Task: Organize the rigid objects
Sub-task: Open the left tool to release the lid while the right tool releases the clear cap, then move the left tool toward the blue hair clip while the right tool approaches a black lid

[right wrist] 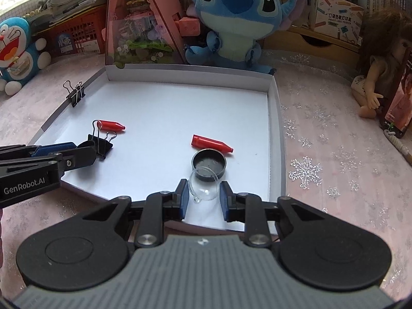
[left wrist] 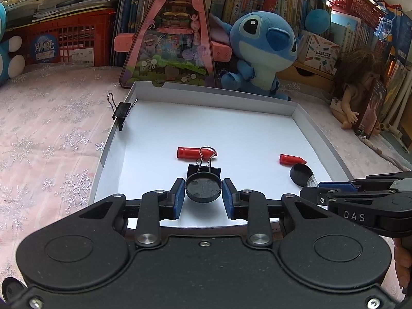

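The white tray (right wrist: 273,118) is lying flat on the pink snowflake cloth (left wrist: 51,128), a shallow card lid with thin walls; judged light and easily shoved, so anything set into it wants placing, not dropping.

The left gripper (left wrist: 203,193) is holding a black round cap (left wrist: 203,190) across its width, blue pads pressing the rim on both sides, jaws drawn in to the cap's breadth. The cap is hanging low over the tray's near end. It looks like rigid plastic, light, with a smooth curved wall, so it is probably prone to twisting out if gripped off-centre.

The right gripper (right wrist: 203,197) is closed on a clear dome lid (right wrist: 204,184), a small knob showing at its lower edge. It is being held just in front of a second black round cap (right wrist: 209,164) resting on the tray floor. The dome appears thin, slick and likely brittle; a light pinch across its widest part is judged safest.

Two red crayon-shaped pieces (right wrist: 211,143) (right wrist: 112,125) are lying on the tray floor, stiff and liable to roll.

One black binder clip (right wrist: 101,141) is sitting beside the left gripper's fingers; another (right wrist: 76,92) is clamped on the tray's left wall. Their wire loops offer the surest hold.
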Demonstrator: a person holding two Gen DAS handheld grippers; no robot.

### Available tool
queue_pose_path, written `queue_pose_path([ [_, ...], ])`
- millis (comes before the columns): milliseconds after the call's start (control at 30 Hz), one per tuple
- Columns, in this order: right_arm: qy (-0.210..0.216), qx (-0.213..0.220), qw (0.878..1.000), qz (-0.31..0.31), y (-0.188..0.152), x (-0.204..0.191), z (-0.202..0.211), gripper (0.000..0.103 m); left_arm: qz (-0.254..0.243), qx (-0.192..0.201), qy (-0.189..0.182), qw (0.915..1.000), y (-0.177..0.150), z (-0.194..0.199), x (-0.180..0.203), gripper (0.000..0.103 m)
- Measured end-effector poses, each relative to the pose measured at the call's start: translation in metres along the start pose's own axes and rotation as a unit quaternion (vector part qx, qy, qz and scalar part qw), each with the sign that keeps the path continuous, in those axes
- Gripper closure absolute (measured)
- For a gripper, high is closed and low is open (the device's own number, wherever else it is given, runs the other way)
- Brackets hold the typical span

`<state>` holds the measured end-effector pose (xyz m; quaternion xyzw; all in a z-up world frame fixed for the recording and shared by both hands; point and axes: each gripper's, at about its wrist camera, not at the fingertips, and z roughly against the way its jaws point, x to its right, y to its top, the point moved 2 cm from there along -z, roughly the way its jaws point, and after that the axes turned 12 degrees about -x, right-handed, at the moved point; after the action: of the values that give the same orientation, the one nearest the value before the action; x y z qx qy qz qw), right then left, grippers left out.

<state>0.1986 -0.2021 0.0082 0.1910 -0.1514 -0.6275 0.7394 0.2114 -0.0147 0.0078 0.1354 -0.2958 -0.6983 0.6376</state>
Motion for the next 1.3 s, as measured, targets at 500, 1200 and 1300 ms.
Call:
queue_pose_path([
  [500,-0.006,0.003,1.0,-0.004,0.001,0.0,-0.001,0.053,-0.004,0.0,0.012,0.9999,-0.002,-0.007,0.002,0.074],
  [1200,-0.039,0.101,0.994,0.028,-0.04,-0.007,0.045,0.026,-0.023,0.051,0.002,0.9985,-0.036,0.046,-0.004,0.037],
  [1300,-0.04,0.116,0.992,0.034,-0.051,-0.012,0.052,0.025,-0.032,0.058,-0.001,0.9978,-0.046,0.057,-0.002,0.035],
])
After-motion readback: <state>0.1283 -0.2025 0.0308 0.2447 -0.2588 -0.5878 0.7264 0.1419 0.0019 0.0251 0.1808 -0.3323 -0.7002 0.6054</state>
